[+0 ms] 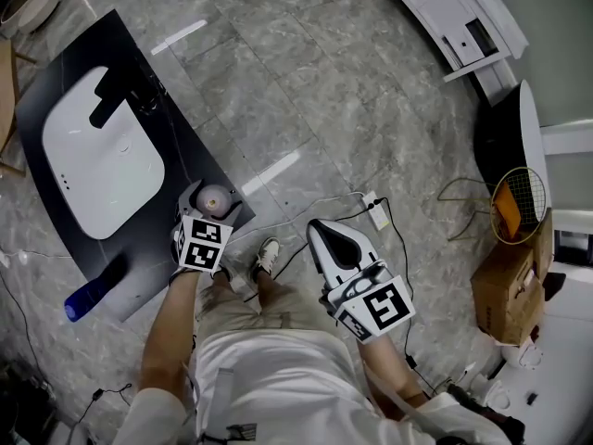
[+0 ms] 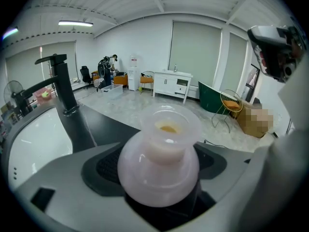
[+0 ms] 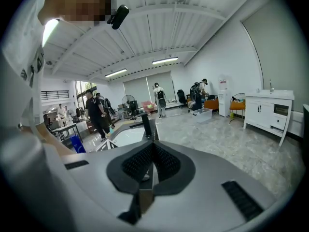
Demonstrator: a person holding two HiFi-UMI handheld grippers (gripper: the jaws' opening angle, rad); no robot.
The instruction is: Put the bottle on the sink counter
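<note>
**A:** Left arm?

**B:** Bare forearm stretched straight ahead from the body, wrist level. The left gripper [image 1: 212, 202] points to twelve o'clock in the head view, at the near right corner of the sink counter [image 1: 139, 267]. Marker cube faces up.

**A:** Its jaws?

**B:** Spread wide and clamped on the bottle [image 2: 159, 163], one pad either side of the round pinkish belly. The open neck is upright. In the head view the bottle [image 1: 215, 196] sits right over the counter's edge. Whether its base touches the surface, cannot tell.

**A:** What's around it?

**B:** In the left gripper view, the black faucet [image 2: 65, 93] stands at ten o'clock from the bottle and the white basin [image 2: 29, 146] at nine. On the head view a blue bottle [image 1: 85, 297] lies at the counter's seven o'clock end, well apart.

**A:** Right arm?

**B:** Elbow bent, forearm close to the torso. The right gripper [image 1: 318, 226] hangs over the stone floor [image 1: 306, 82], tip aimed to eleven o'clock, clear of the counter.

**A:** Its jaws?

**B:** Pressed together, nothing between them.
</note>
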